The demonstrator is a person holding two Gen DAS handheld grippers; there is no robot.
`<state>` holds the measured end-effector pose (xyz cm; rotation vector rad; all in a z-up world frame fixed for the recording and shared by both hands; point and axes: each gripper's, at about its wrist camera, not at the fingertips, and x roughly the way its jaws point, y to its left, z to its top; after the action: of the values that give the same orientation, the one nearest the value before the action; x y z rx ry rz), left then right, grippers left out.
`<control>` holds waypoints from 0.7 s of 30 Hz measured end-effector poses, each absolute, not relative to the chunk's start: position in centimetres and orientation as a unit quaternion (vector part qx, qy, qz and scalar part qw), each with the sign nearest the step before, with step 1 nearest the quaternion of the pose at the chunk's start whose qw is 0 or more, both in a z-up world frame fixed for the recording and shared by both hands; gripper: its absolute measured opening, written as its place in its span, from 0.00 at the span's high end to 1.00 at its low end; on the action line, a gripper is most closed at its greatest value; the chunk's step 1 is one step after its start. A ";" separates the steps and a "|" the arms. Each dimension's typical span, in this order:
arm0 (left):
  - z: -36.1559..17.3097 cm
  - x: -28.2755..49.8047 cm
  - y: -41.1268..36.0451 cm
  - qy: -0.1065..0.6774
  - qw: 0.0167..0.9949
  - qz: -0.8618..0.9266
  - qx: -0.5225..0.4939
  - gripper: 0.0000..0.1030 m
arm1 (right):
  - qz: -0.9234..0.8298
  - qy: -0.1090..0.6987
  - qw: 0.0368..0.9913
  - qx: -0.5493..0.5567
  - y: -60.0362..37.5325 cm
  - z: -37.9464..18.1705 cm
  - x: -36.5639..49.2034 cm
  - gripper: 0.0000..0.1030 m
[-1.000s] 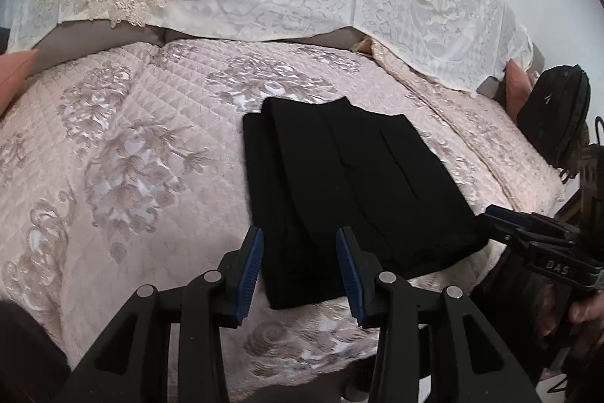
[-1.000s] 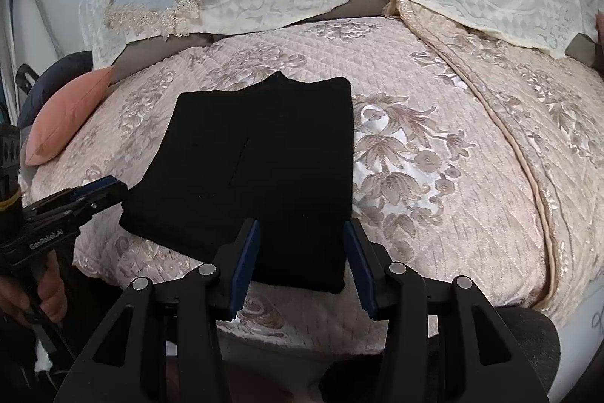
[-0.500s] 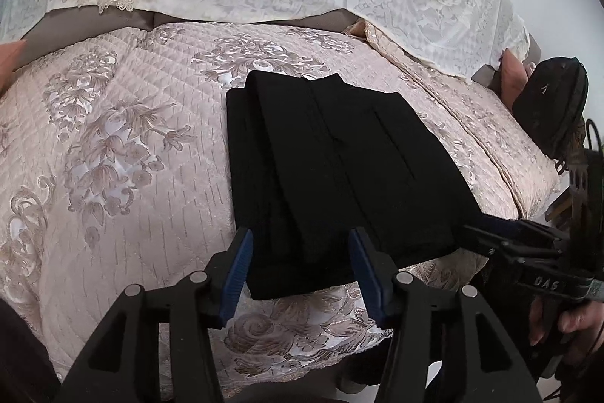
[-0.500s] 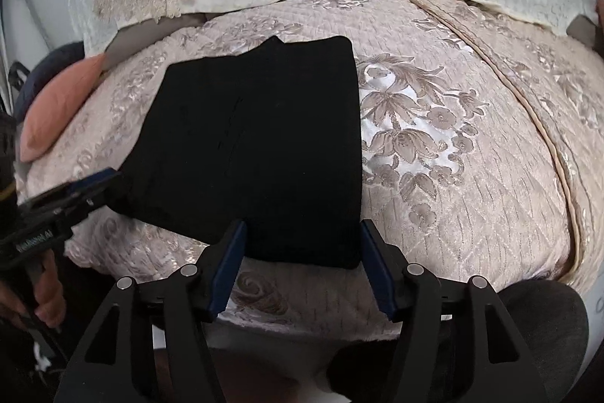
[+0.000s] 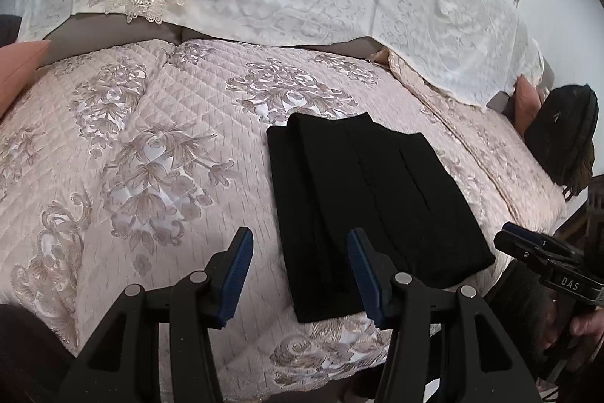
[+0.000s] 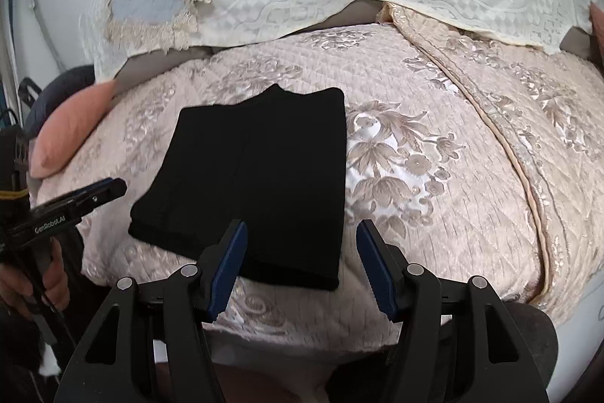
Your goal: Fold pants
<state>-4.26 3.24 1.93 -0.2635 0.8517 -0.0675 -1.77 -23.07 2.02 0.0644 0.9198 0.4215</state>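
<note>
The pants (image 5: 362, 210) are lying folded into a flat black rectangle near the front edge of the quilted bedspread (image 5: 158, 154), and both grippers are hanging above their near edge with nothing between the blue pads, the jaws having just been opening and now standing wide. From the left gripper (image 5: 298, 274) the stack is running toward one o'clock, and from the right gripper (image 6: 302, 267) toward eleven o'clock. I judge the fold finished, so both tools should be lifting straight away, pads clear, keeping the layered edges squared.
</note>
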 end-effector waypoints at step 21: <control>-0.1 0.8 2.5 0.437 0.884 -0.061 -0.156 0.46 | 0.224 0.457 0.859 0.061 -22.8 0.5 3.9 0.41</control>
<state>0.77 2.53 -0.06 -0.3250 0.9095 -0.1280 3.91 -22.84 0.54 0.1275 0.9599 0.4699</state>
